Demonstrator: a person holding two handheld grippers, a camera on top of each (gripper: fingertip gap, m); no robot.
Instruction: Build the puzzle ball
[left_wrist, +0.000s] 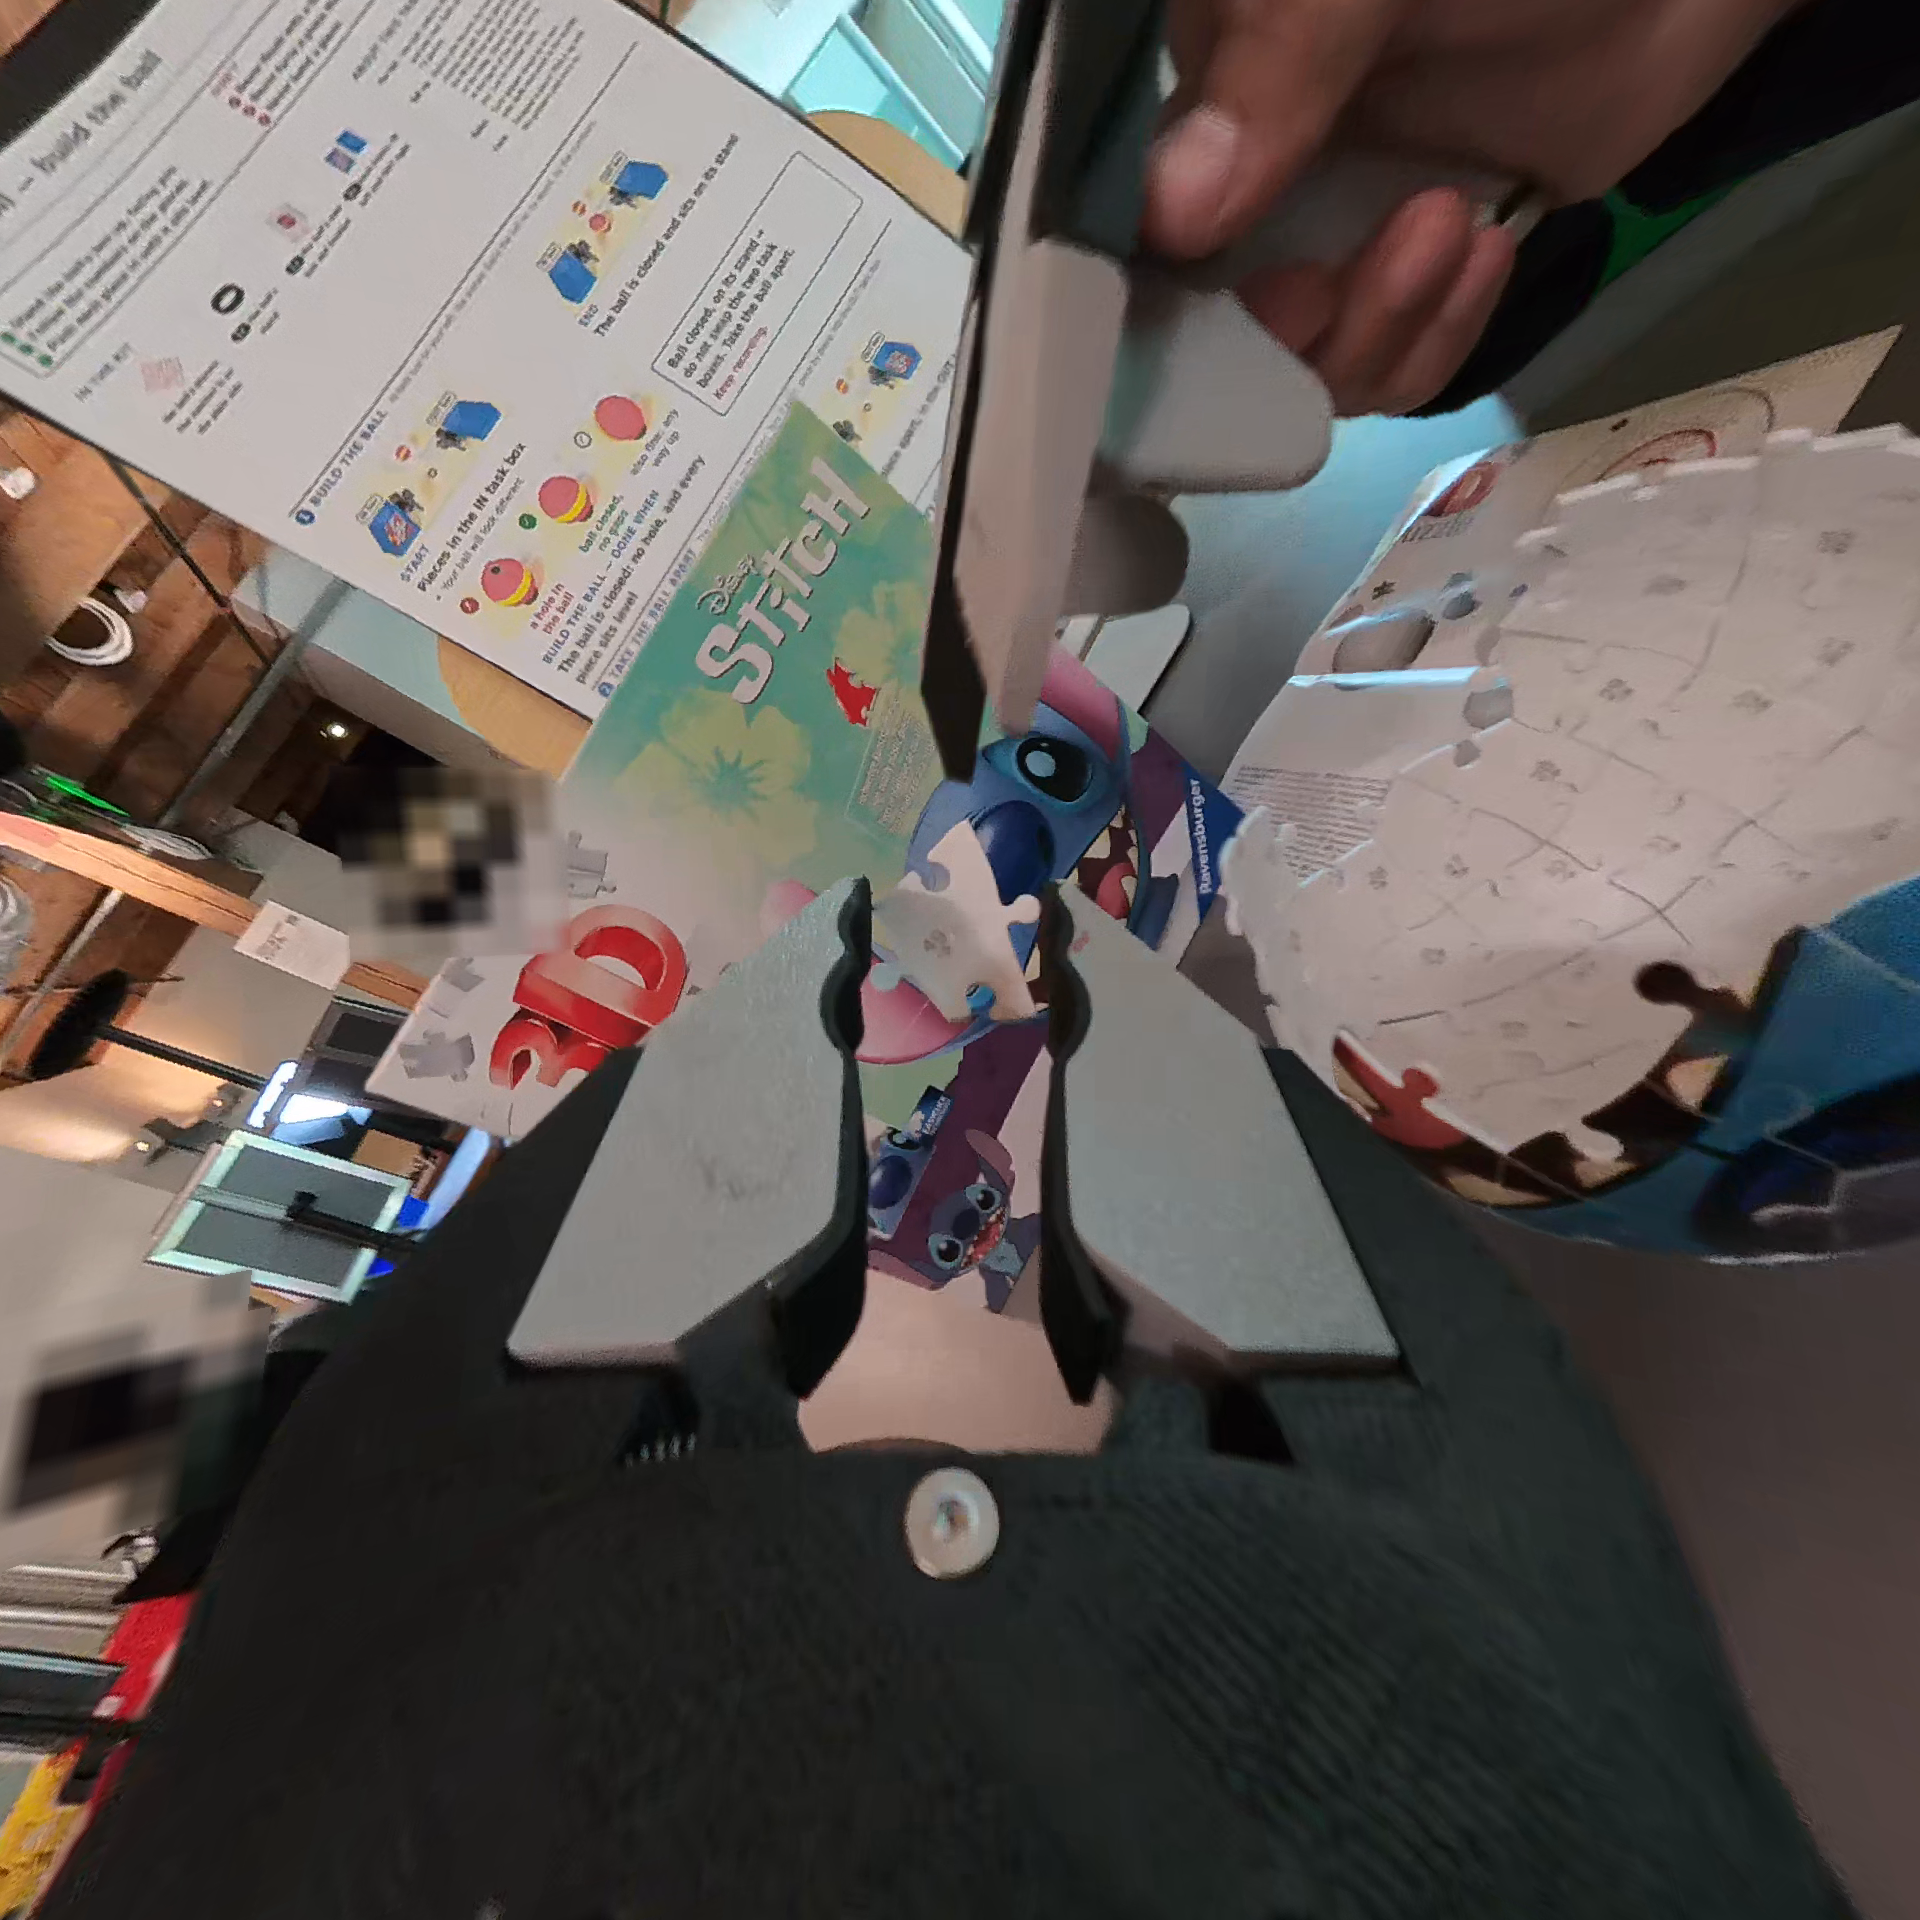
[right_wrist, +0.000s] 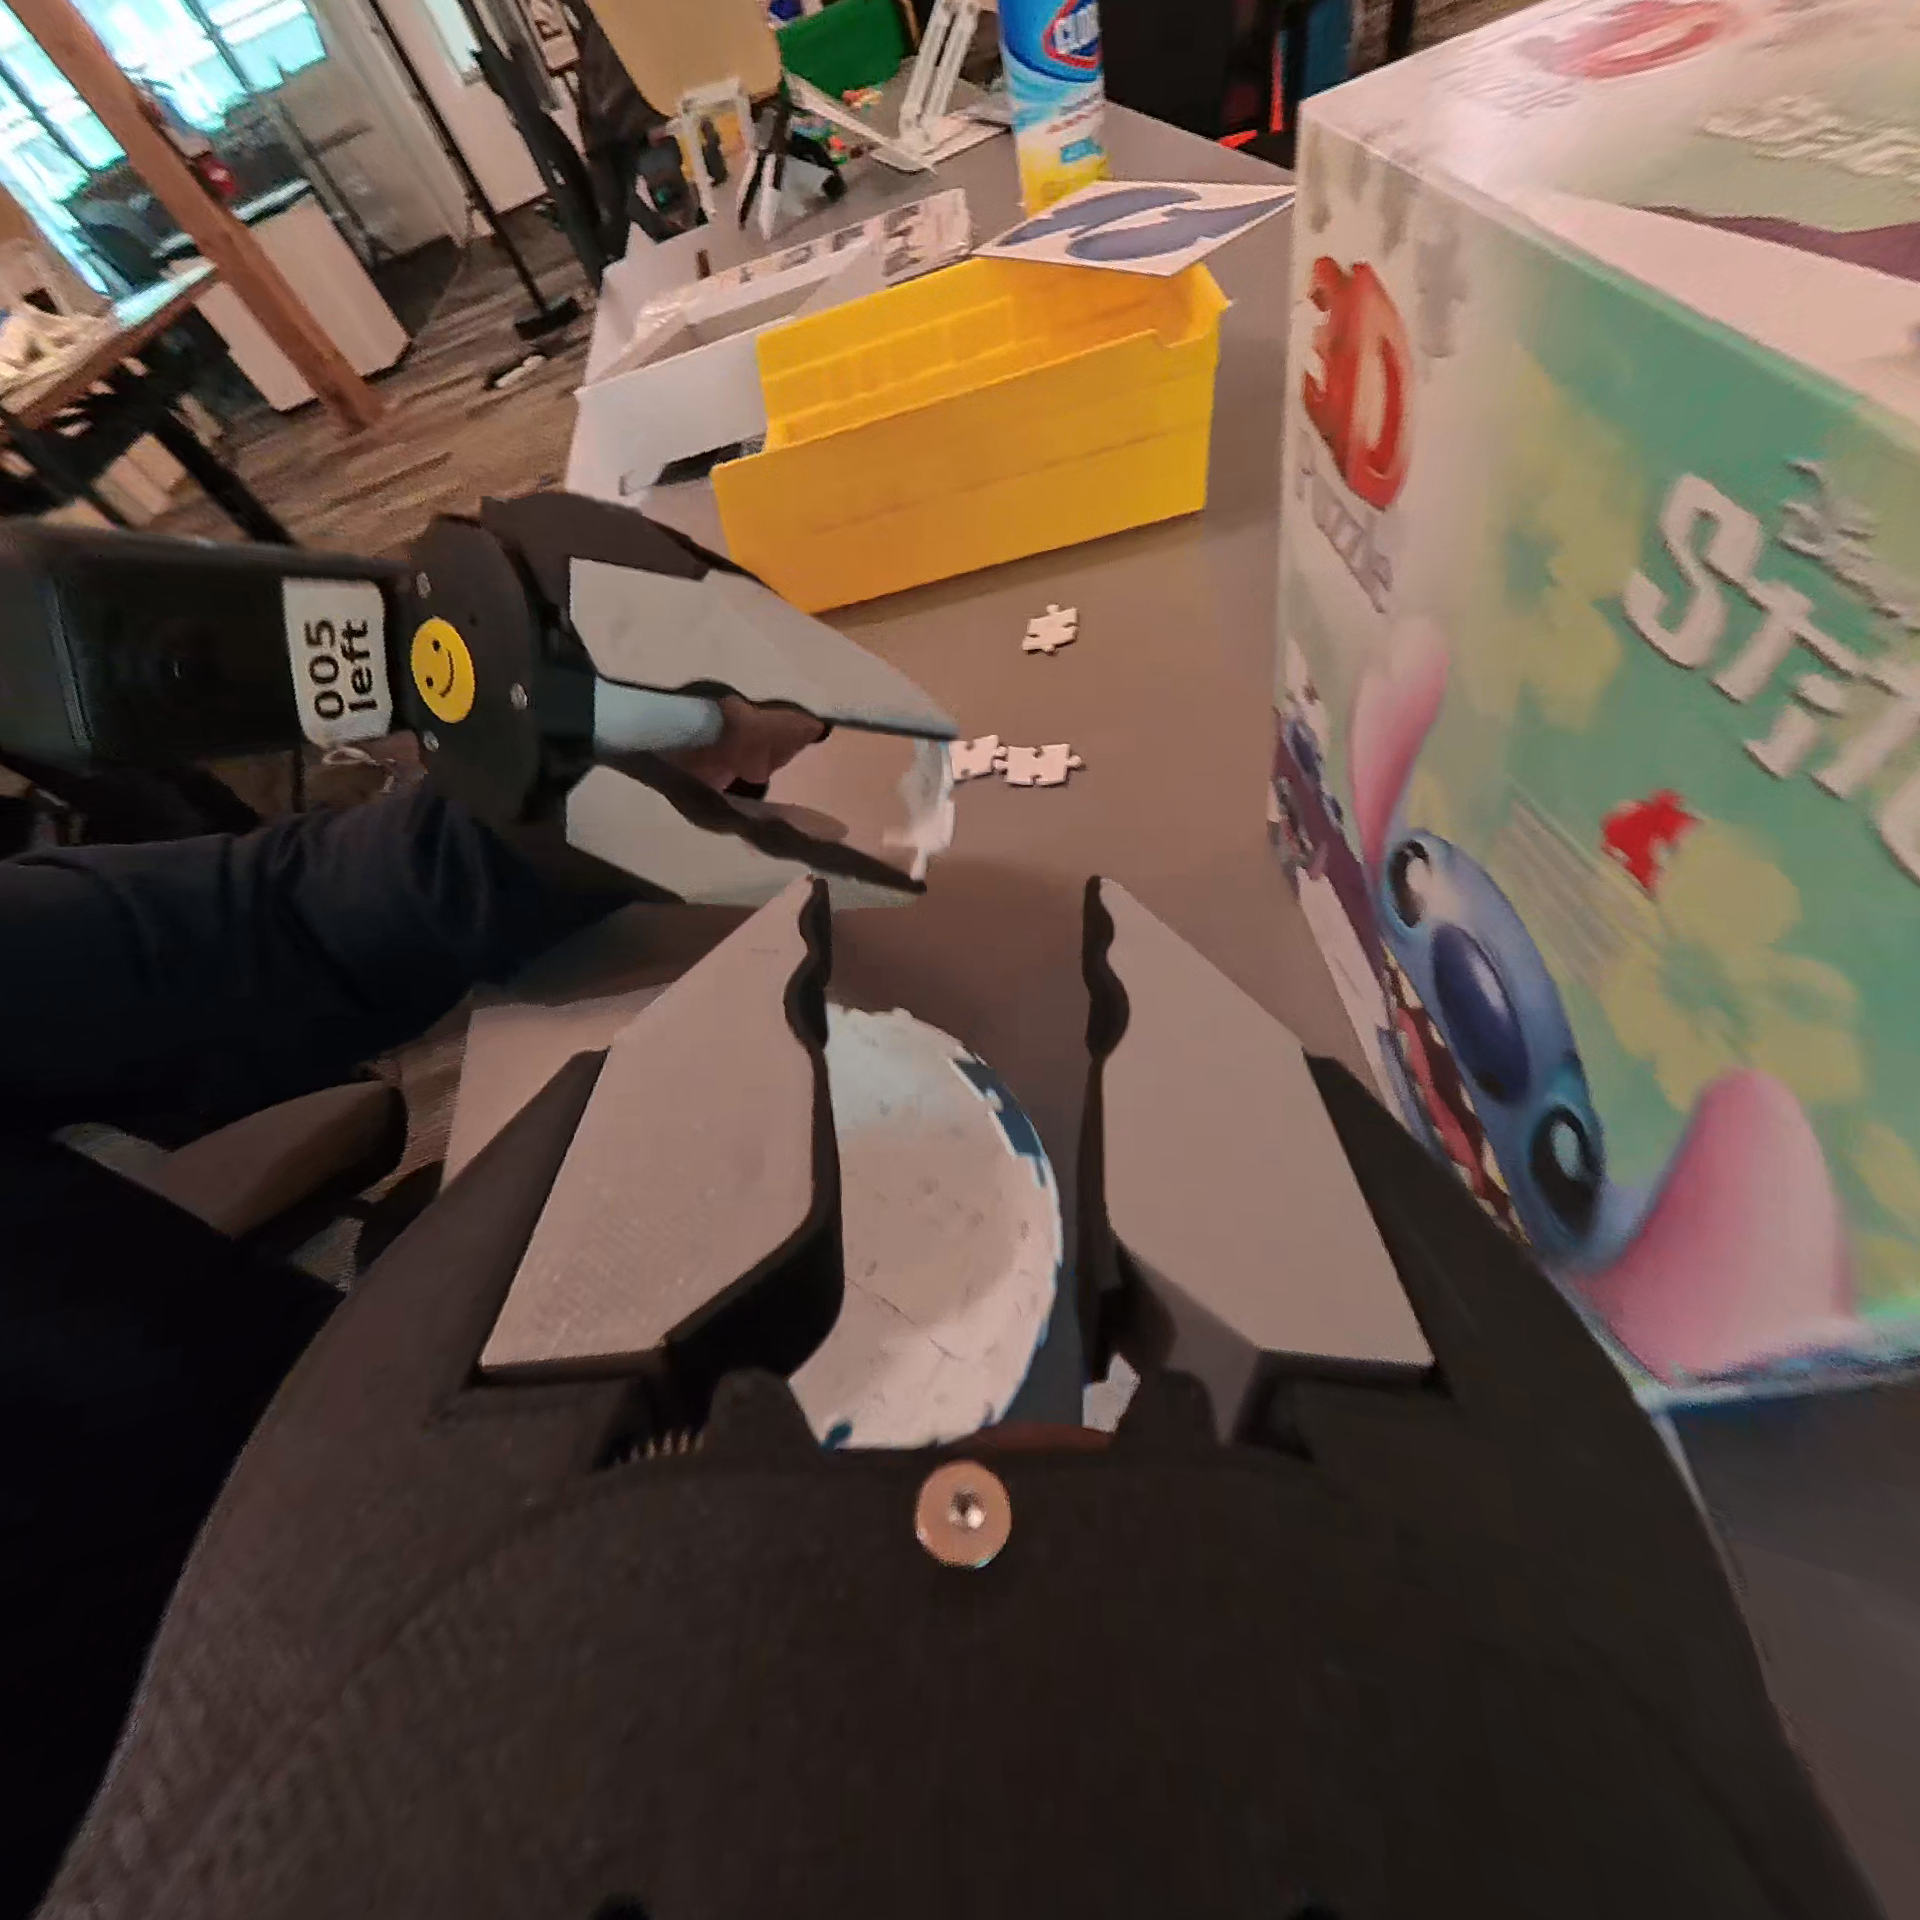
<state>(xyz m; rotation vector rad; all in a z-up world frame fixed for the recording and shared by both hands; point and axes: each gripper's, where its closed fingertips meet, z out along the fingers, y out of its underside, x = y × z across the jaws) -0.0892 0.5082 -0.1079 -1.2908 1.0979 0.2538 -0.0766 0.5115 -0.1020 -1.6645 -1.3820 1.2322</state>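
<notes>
Your left gripper nearly closed, pinching one small white curved puzzle piece at frame centre. Your right gripper jaws apart; whether they touch half-built white puzzle ball shell seen between fingers, cannot tell. Three loose white pieces on grey table, centre of frame, near yellow plastic bin

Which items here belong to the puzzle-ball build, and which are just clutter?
In play:
- left gripper, shut on a white puzzle piece
- right gripper, open
- part-built ball
- loose pieces on the table
- instruction sheet
- puzzle box

Lying about:
- yellow bin
- wipes canister
- white tray
</notes>
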